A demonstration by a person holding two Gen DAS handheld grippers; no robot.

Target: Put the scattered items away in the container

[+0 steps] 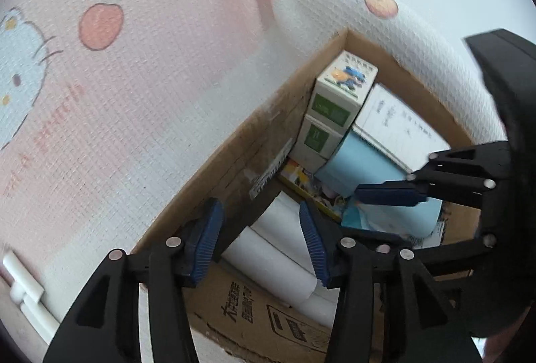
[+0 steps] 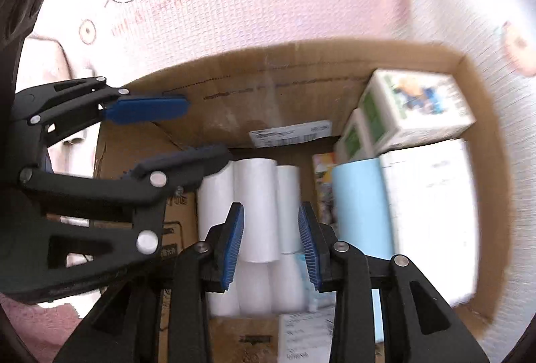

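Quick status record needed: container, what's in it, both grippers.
container: cardboard box on a Hello Kitty blanket
contents: white paper rolls, light blue roll, green-and-white cartons, white box
left gripper: open, empty, over the box
right gripper: open, empty, above the rolls

Motion blurs the white box (image 2: 432,215) and carton rim (image 2: 482,182); white rolls (image 2: 258,212) partly hidden behind blue pads (image 2: 234,245).

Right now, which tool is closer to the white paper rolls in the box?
Probably the right tool. It hangs open directly over the white paper rolls, framing them. The left tool, also open, sits over the cardboard box wall beside them.
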